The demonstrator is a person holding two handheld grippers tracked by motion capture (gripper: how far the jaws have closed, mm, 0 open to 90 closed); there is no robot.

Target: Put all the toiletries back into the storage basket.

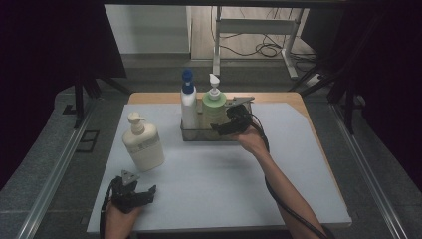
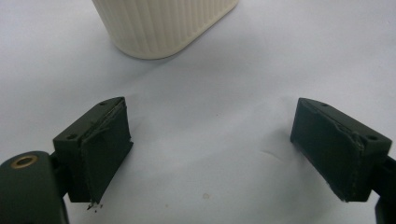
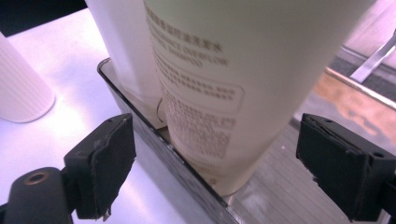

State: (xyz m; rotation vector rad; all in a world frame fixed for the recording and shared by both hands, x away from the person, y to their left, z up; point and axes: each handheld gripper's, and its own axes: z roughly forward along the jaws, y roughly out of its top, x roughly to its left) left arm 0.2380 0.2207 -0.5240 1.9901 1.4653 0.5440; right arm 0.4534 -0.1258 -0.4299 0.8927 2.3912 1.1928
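The left tool (image 1: 145,191) is held spread over the white counter (image 1: 209,184), nothing between its jaws. The cream ribbed bottle (image 2: 163,25) is seen just ahead. Farther off, the right tool (image 3: 212,168) is spread before the pale green bottle (image 3: 243,70), its printed label legible, standing in the clear tray (image 3: 154,140).

Tray (image 1: 199,135) sits mid-table (image 1: 224,199), toward the far edge. In it: blue-capped bottle (image 1: 188,102) at left, green bottle (image 1: 214,107) just beside it at right. Cream pump bottle (image 1: 143,143) stands on the table left of the tray, nearer the person, apart from it.
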